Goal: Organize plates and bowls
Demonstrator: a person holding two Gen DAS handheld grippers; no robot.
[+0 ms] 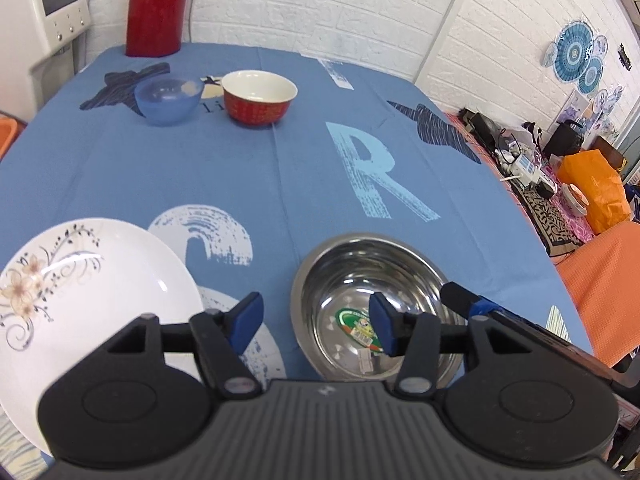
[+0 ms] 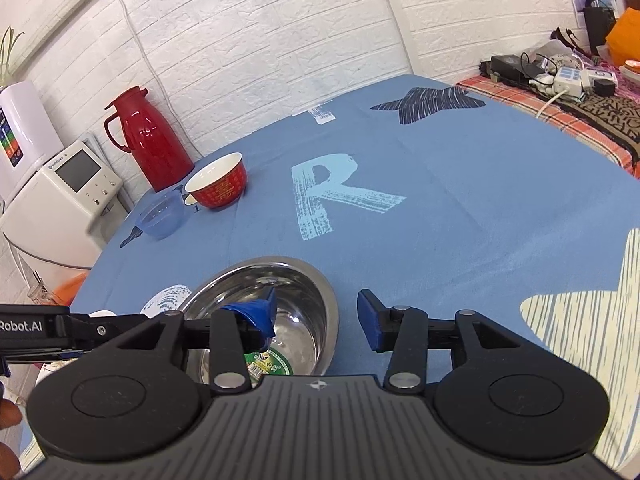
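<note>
- Steel bowl [image 1: 372, 300] sits near the table's front edge on the blue printed tablecloth [image 1: 240, 168], beside the white floral plate [image 1: 92, 300].
- Both grippers hang over it, empty: left gripper [image 1: 318, 326] spread across its left rim, right gripper [image 2: 316, 316] spread across its right rim.
- Judgement: pinch the thin, slick rim squarely; polished metal slips.
- Red ceramic bowl [image 1: 259, 97] and translucent blue bowl [image 1: 168, 100] wait far back, just beside each other.

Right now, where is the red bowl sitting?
The red bowl stands upright at the far end of the blue tablecloth, just right of the clear blue bowl, in front of the red thermos.
</note>
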